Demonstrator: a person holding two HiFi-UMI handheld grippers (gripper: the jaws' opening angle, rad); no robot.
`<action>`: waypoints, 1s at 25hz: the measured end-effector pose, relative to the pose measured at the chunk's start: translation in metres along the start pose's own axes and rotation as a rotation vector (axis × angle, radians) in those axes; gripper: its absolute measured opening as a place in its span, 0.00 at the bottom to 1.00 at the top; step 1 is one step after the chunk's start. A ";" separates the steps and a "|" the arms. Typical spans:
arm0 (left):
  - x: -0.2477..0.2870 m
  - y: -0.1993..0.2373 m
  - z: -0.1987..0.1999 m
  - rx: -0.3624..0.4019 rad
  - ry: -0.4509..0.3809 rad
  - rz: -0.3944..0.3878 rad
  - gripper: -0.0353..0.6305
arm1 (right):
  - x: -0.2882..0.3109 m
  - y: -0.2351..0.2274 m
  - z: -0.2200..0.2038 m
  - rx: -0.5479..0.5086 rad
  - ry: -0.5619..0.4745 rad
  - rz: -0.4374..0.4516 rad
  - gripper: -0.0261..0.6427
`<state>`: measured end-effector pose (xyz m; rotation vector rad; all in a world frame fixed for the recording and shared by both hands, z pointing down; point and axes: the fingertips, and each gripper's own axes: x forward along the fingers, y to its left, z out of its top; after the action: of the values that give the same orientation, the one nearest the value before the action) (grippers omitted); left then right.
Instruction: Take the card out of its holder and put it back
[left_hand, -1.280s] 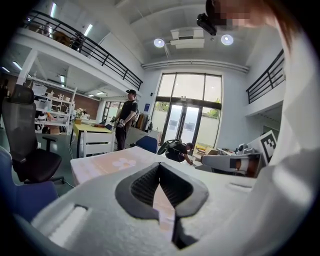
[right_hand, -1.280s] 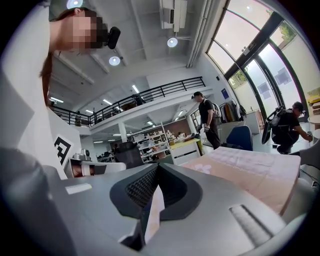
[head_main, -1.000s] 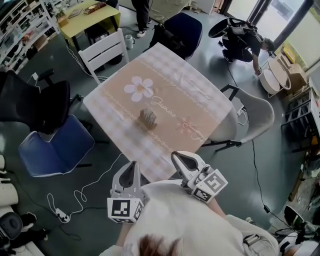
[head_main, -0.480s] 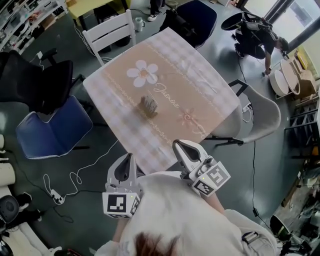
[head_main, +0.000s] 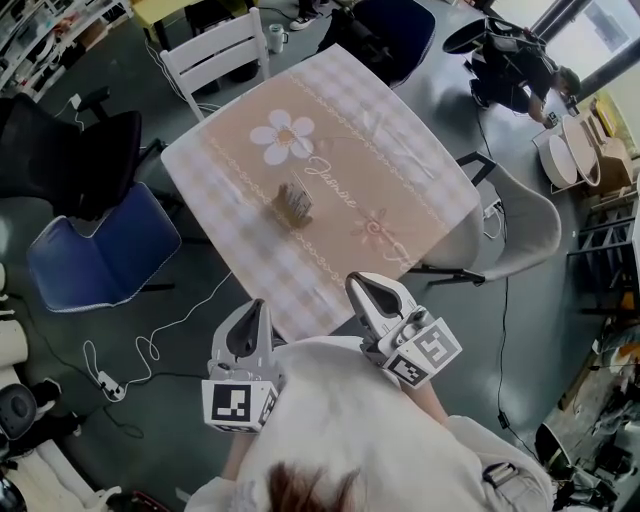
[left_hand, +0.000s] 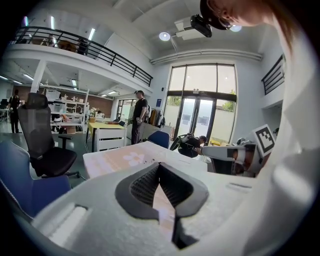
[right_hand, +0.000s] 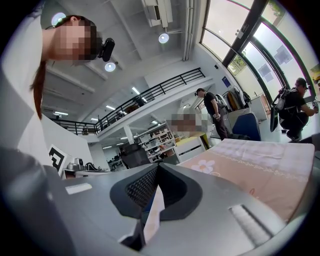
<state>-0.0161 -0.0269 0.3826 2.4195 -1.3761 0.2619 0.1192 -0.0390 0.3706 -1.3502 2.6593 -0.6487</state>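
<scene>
Where checked cloth (head_main: 385, 150) spreads flat, holder (head_main: 293, 205) (brownish) stands.

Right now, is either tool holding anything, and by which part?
Nothing. Left tool and right tool are shut and empty; the card holder stands untouched.

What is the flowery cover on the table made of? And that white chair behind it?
The table cover looks like soft, matte cloth: printed daisy, checked border, edges hanging over the sides. The white chair looks like painted wood, going by its flat slats, though it could be plastic.
</scene>
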 end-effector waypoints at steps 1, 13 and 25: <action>0.001 -0.001 0.000 -0.002 0.000 -0.002 0.05 | 0.000 0.000 0.000 0.000 0.003 -0.001 0.03; -0.002 0.002 0.000 -0.014 -0.014 0.007 0.05 | 0.002 0.004 0.000 -0.020 0.019 0.015 0.03; -0.007 0.010 0.002 -0.058 -0.035 0.023 0.05 | 0.027 -0.005 0.009 -0.129 0.030 -0.015 0.08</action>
<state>-0.0277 -0.0268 0.3809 2.3731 -1.4082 0.1832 0.1089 -0.0661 0.3673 -1.4037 2.7606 -0.5113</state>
